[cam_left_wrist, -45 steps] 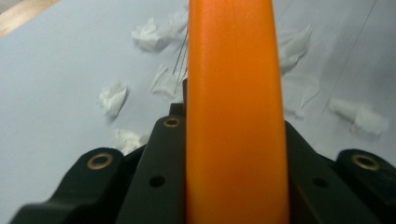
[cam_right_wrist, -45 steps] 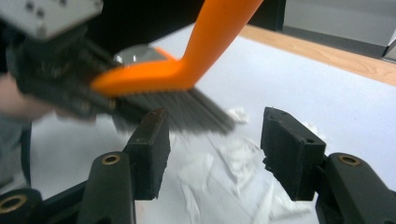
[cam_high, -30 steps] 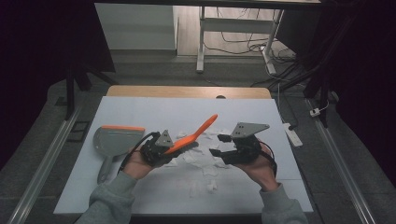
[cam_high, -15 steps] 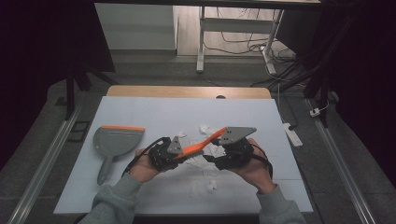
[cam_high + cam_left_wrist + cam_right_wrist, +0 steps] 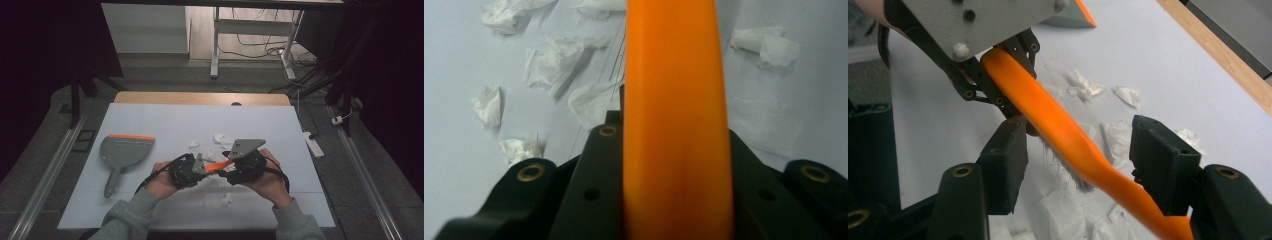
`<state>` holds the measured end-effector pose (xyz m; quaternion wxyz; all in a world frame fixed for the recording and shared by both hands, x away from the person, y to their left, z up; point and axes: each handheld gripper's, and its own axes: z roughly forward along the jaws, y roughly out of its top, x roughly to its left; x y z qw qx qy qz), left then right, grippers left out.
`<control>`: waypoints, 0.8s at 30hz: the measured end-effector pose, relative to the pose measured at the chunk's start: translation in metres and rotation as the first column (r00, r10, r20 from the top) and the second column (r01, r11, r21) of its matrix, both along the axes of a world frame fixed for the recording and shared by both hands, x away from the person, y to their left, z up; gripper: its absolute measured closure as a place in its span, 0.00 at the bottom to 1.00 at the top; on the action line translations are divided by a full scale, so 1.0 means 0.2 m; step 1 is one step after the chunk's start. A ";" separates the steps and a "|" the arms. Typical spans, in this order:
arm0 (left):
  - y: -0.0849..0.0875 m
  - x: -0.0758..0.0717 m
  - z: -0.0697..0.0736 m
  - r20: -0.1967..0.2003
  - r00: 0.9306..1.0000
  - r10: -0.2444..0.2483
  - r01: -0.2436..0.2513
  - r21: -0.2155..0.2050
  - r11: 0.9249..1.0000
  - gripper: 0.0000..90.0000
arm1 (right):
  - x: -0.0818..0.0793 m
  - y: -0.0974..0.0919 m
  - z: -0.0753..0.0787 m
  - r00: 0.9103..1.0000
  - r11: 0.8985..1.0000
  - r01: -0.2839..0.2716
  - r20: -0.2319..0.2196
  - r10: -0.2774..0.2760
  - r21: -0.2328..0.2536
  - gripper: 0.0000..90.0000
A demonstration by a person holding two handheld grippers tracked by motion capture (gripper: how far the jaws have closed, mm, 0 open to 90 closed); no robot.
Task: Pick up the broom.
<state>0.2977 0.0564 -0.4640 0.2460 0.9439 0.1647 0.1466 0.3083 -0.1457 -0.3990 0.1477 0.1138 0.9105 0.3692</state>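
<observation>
High view: the left gripper (image 5: 196, 169) and right gripper (image 5: 235, 166) met at lower centre of the frame, above the white worktop (image 5: 165, 117). An orange brush (image 5: 218, 165) bridged the two, running from the left gripper up and right to the right one. White paper scraps (image 5: 220, 139) lay just above and below the grippers. A grey dustpan (image 5: 120, 152) with an orange lip sat at left, well apart from the hands.

Left gripper view: the brush handle (image 5: 674, 110) rose through the middle of the frame. The left fingers (image 5: 596, 180) pinched it from both sides, firmly closed on the handle. Scraps (image 5: 549, 65) lay scattered on the worktop beyond, mostly at upper left.

Right gripper view: the brush (image 5: 1058, 125) ran diagonally from upper left to lower right, passing between the right fingers (image 5: 1160, 160). These stood spread, with a gap on each side of the handle, and had just been opening further. Dark bristles (image 5: 1068, 172) hung beneath the handle at centre. The left gripper (image 5: 993, 65) clamped the far end at upper left.

Handling, as a judgement: the brush appeared light and stiff, of smooth moulded plastic that may slip under a loose grip. The slightly curved handle offered the best hold, clear of the soft bristles. The scraps looked weightless and easily scattered.
</observation>
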 end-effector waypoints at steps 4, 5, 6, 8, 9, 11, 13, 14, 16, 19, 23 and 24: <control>-0.02 0.00 -0.01 -0.004 1.000 -0.011 0.011 0.016 1.000 0.90 | 0.00 0.01 -0.02 1.000 0.999 0.002 0.008 -0.002 -0.039 0.43; -0.02 0.00 -0.01 -0.003 1.000 -0.011 0.011 0.016 1.000 0.90 | 0.01 0.01 -0.02 1.000 0.999 0.006 0.007 -0.005 -0.051 0.43; -0.02 0.00 -0.01 -0.003 1.000 -0.011 0.011 0.019 1.000 0.90 | 0.01 0.01 -0.02 1.000 0.998 0.012 0.007 -0.011 -0.060 0.43; -0.03 0.00 -0.01 -0.006 1.000 -0.015 0.015 0.024 1.000 0.90 | 0.02 0.01 -0.03 1.000 0.997 0.022 -0.003 -0.022 -0.074 0.43; -0.03 0.00 -0.02 -0.004 1.000 -0.016 0.016 0.023 1.000 0.90 | 0.02 0.01 -0.04 1.000 0.996 0.013 -0.004 -0.013 -0.088 0.42; -0.03 0.00 -0.02 -0.006 1.000 -0.021 0.021 0.029 0.999 0.90 | 0.02 0.01 -0.04 1.000 0.995 0.010 -0.007 -0.011 -0.101 0.42; -0.04 -0.01 -0.03 -0.008 1.000 -0.025 0.026 0.035 0.999 0.90 | 0.02 0.03 -0.06 1.000 0.993 -0.003 0.004 0.004 -0.118 0.42; -0.04 -0.01 -0.03 -0.010 0.999 -0.031 0.031 0.041 0.999 0.90 | 0.02 0.04 -0.06 1.000 0.991 -0.003 0.000 0.003 -0.131 0.42; -0.05 -0.01 -0.03 -0.013 0.999 -0.034 0.035 0.045 0.998 0.90 | 0.01 0.05 -0.08 1.000 0.987 -0.018 -0.009 0.017 -0.161 0.43; -0.05 -0.01 -0.03 -0.012 0.999 -0.045 0.045 0.040 0.998 0.90 | 0.02 0.08 -0.13 0.999 0.974 -0.040 -0.023 0.036 -0.221 0.45; -0.05 -0.01 -0.03 -0.024 0.998 -0.066 0.067 0.045 0.997 0.90 | 0.03 0.10 -0.19 0.998 0.961 -0.060 -0.036 0.052 -0.269 0.57; -0.06 -0.02 -0.03 -0.028 0.997 -0.069 0.070 0.046 0.996 0.90 | 0.03 0.11 -0.20 0.998 0.957 -0.063 -0.024 0.058 -0.282 0.61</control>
